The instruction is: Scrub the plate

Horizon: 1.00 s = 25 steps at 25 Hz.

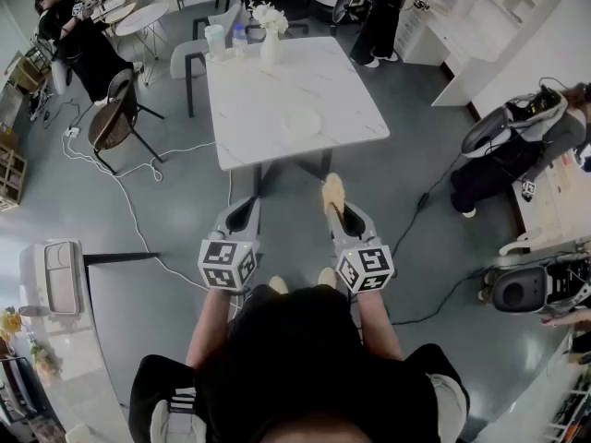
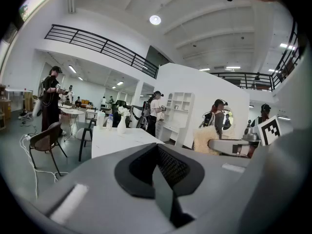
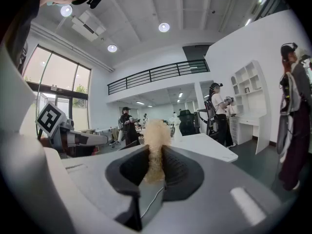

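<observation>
A pale round plate point(image 1: 301, 124) lies near the front edge of the white marble table point(image 1: 351, 109). Both grippers hover over the floor short of the table, apart from the plate. My right gripper point(image 1: 334, 201) is shut on a tan fluffy scrubber point(image 1: 332, 190), which stands up between the dark pads in the right gripper view as the scrubber point(image 3: 155, 147). My left gripper point(image 1: 242, 212) is shut with nothing in it; its pads point(image 2: 168, 167) meet in the left gripper view. That view also catches the scrubber point(image 2: 206, 141) off to the right.
A white vase with flowers point(image 1: 269, 37), a cup point(image 1: 215, 40) and a bottle point(image 1: 239, 36) stand at the table's far edge. A brown chair point(image 1: 114, 118) and floor cables point(image 1: 129, 201) lie to the left. Several people stand or sit around the room.
</observation>
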### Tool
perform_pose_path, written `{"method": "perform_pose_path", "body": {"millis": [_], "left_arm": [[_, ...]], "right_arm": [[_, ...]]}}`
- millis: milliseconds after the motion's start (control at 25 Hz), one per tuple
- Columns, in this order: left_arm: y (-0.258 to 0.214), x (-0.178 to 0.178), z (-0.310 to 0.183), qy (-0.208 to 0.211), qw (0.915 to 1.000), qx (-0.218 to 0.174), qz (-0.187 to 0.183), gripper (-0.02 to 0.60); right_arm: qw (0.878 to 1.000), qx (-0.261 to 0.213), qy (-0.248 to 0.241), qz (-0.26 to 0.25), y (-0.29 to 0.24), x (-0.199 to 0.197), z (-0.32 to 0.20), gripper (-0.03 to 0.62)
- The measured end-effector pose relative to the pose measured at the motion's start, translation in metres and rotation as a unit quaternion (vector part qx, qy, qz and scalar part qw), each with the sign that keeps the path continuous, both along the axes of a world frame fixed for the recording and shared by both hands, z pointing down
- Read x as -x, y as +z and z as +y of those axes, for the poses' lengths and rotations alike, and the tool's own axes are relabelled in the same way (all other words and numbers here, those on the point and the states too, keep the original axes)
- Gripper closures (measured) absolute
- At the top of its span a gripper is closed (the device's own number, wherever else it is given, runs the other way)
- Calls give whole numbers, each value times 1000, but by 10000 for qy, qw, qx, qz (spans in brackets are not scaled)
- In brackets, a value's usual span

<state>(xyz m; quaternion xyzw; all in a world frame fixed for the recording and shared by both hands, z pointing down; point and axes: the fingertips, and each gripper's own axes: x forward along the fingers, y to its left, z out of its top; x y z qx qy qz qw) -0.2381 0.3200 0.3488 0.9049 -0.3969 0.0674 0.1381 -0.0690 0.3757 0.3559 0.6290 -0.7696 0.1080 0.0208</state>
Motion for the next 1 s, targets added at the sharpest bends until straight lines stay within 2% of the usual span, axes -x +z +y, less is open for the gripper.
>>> {"method": "perform_pose_path", "body": {"millis": [360,720,1000], "left_arm": [[4,7,-1,-19,10000,31,7,575],[5,8,-10,38,10000,34,54,575],[8,-4,-18,128,9999,76,64,575]], "right_arm": [[9998,-133,-119,23,-4,12,0,525],[9998,-26,169,-63,-2,2,-6,525],[9996,11,271,-52,0,-9,-9,525]]}}
